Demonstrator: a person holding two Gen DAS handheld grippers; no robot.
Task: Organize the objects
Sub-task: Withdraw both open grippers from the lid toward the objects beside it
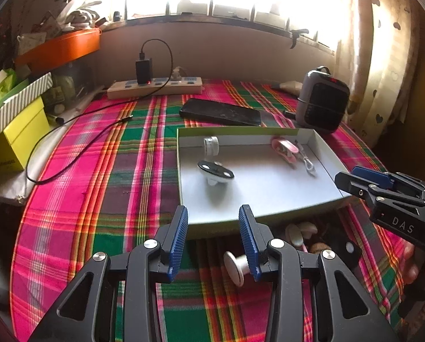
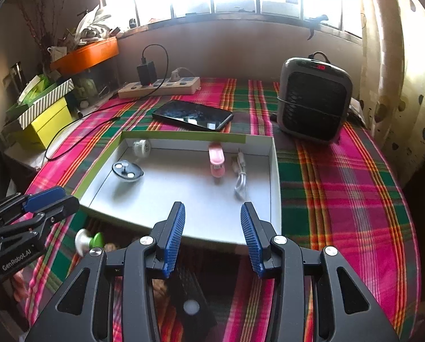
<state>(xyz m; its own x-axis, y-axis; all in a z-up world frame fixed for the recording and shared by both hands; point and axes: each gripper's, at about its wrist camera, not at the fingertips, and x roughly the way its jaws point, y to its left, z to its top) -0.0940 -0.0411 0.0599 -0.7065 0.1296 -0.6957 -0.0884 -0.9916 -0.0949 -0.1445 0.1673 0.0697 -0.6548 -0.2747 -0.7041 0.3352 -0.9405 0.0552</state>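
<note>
A shallow white box (image 1: 263,182) with a green rim lies on the plaid cloth. Inside it are a dark disc (image 1: 216,170), a small white jar (image 1: 211,145), a pink clip (image 1: 283,148) and a coiled white cable (image 1: 308,162). My left gripper (image 1: 214,228) hovers open over the box's near edge, nothing between its pads. A white knob (image 1: 234,268) lies on the cloth just below its right finger. My right gripper (image 2: 212,222) is open and empty over the box (image 2: 184,193) near the cable (image 2: 241,176). Each gripper shows in the other's view: right (image 1: 346,175), left (image 2: 68,198).
Behind the box lie a black phone (image 2: 192,115), a grey heater (image 2: 312,97) and a power strip (image 2: 159,87) with a charger. Yellow and striped boxes (image 1: 18,136) stack at the left. Small items (image 1: 298,230) and a black piece (image 2: 191,306) sit by the box's near edge.
</note>
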